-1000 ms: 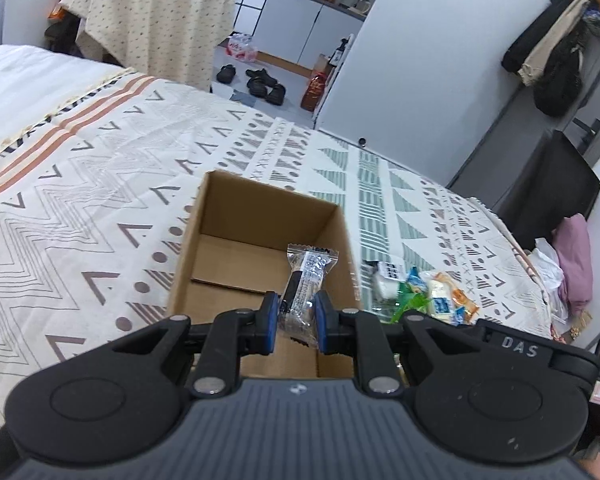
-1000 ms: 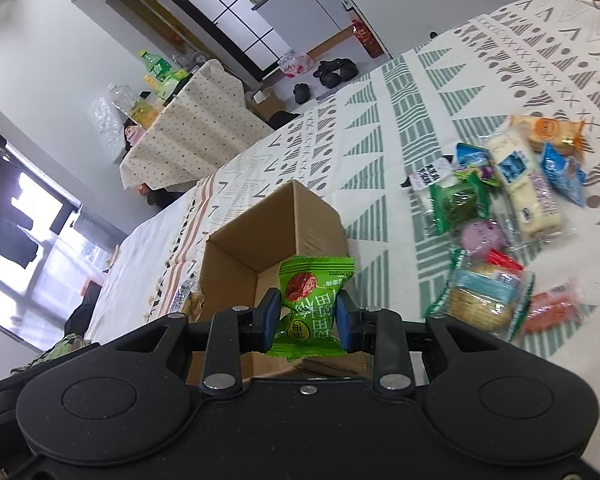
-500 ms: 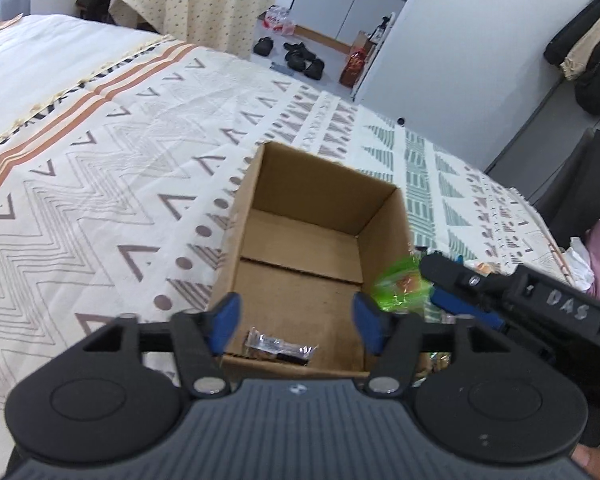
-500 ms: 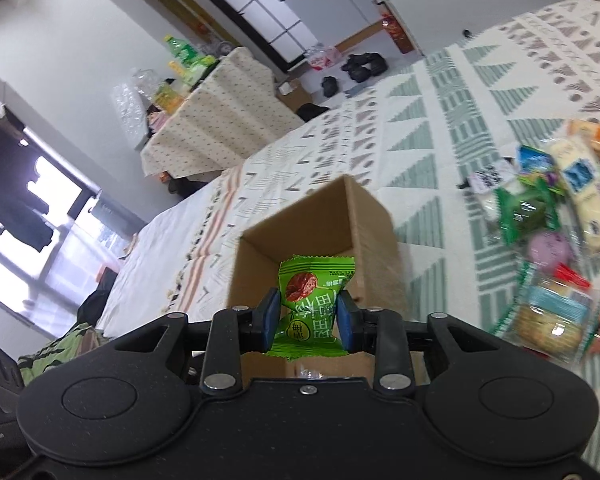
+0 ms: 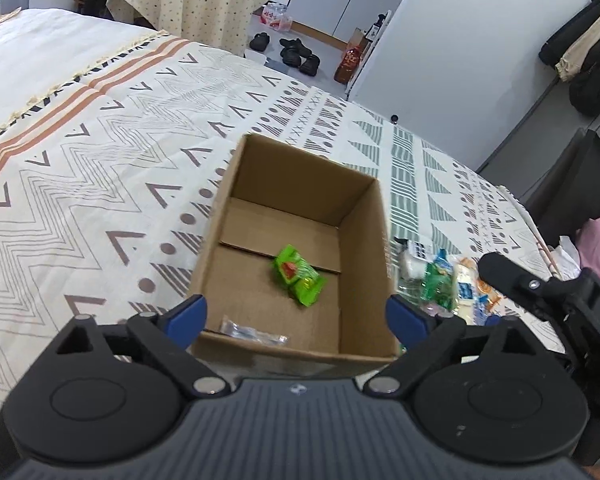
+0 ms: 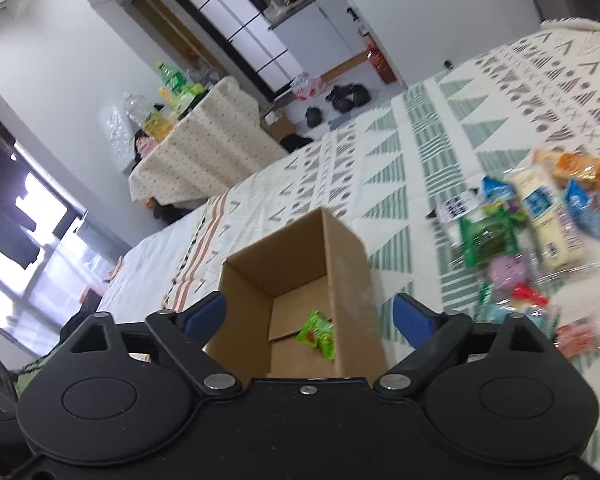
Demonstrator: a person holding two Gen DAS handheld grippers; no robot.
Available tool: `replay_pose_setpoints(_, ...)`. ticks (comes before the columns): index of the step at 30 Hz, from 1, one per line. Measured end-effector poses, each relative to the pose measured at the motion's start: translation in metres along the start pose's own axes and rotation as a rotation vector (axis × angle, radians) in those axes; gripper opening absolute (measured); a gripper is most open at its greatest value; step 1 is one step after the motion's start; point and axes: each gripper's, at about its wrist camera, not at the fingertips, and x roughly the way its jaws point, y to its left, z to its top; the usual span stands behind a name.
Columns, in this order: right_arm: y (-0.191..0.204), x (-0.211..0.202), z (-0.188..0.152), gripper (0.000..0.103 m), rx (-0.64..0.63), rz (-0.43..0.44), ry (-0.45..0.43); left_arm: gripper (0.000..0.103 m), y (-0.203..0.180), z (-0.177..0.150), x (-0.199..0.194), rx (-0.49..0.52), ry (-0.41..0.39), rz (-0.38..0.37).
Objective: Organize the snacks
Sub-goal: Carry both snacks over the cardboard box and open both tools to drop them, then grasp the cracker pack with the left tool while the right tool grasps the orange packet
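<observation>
The cardboard box (image 5: 296, 248) stands open-topped on the patterned bedspread (image 5: 100, 168). Inside it, a green snack packet (image 5: 299, 276) lies on the box floor near the centre, across the seam between the bottom flaps. A clear-wrapped snack (image 5: 254, 333) lies flat against the near wall of the box.

The left gripper (image 5: 296, 314) is positioned over the near edge of the box with its blue-padded fingers (image 5: 188, 314) spread wide apart and nothing between them. The right gripper (image 6: 310, 316) is likewise spread wide and empty, located at the near side of the box; the green packet is visible past it on the box floor.

The pile of remaining snacks (image 6: 528, 236) lies on the bedspread to the right of the box, near but apart from its right wall. The pile contains green, blue, orange, pale yellow and pink packets.
</observation>
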Motion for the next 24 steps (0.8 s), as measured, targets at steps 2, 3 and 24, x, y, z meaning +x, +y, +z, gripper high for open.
replay_pose_setpoints(2, -0.002, -0.008, 0.002, 0.099, 0.002, -0.014, -0.022, 0.103, -0.005, -0.003, -0.001, -0.001, 0.006, -0.007)
replay_pose_setpoints(3, -0.003, -0.012, 0.004, 0.102, -0.002, -0.021, -0.03, 0.103, -0.008, -0.004, -0.002, 0.0, 0.005, -0.012)
replay_pose_setpoints(24, -0.053, -0.102, 0.019, 0.103, -0.011, -0.156, -0.2, 0.103, -0.088, -0.026, -0.03, 0.14, -0.009, -0.052)
